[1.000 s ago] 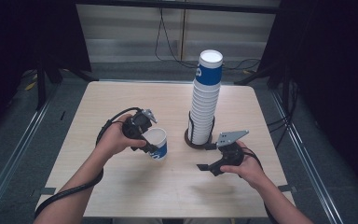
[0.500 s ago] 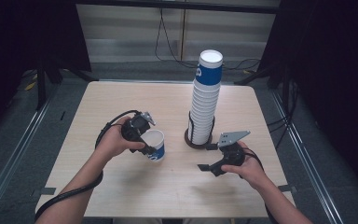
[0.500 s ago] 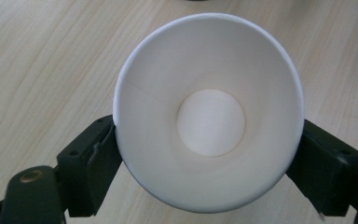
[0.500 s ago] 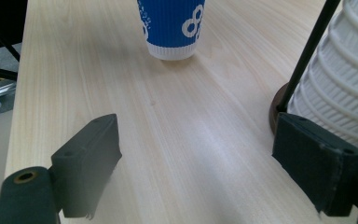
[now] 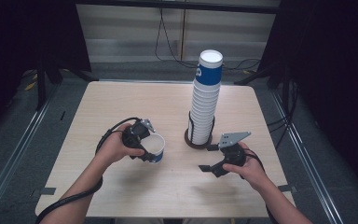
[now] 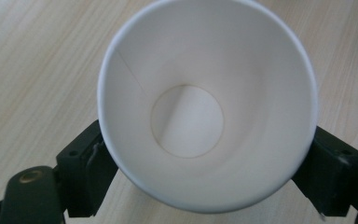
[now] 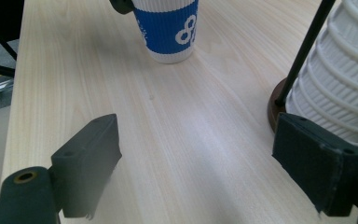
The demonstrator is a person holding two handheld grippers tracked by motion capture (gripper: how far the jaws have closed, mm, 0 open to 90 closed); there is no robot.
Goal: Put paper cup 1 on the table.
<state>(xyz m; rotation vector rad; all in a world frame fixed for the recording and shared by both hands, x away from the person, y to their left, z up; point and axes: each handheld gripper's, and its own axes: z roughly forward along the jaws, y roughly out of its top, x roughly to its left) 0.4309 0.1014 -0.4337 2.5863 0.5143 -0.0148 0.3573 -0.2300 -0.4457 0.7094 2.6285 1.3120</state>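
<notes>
On the wooden table (image 5: pixel 121 107), the tall stack of cups (image 5: pixel 204 105) standing in its dark round holder (image 5: pixel 191 140) serves as the landmark. The single paper cup (image 5: pixel 154 148) sits to the left of that stack and a little nearer the person, clamped between the jaws of the left gripper (image 5: pixel 145 145), which the left hand (image 5: pixel 116 147) holds. The high view shows the cup's open white mouth and a strip of blue on its side, but not whether its base meets the table. The left gripper view looks straight down into the cup (image 6: pixel 207 102), showing its bare white inside, the seam and the round bottom, with a black jaw pressed against each side of the wall. The right gripper view adds the cup's outside (image 7: pixel 168 30): a blue ribbed sleeve with a white ring logo, its base resting on the tabletop. The right gripper (image 5: pixel 210 158) lies just in front of the stack, toward the person, held by the right hand (image 5: pixel 247 165); its jaws stand wide apart with nothing between them, and its own view shows the stack's ribbed white cups (image 7: pixel 340 79) close on the right.
</notes>
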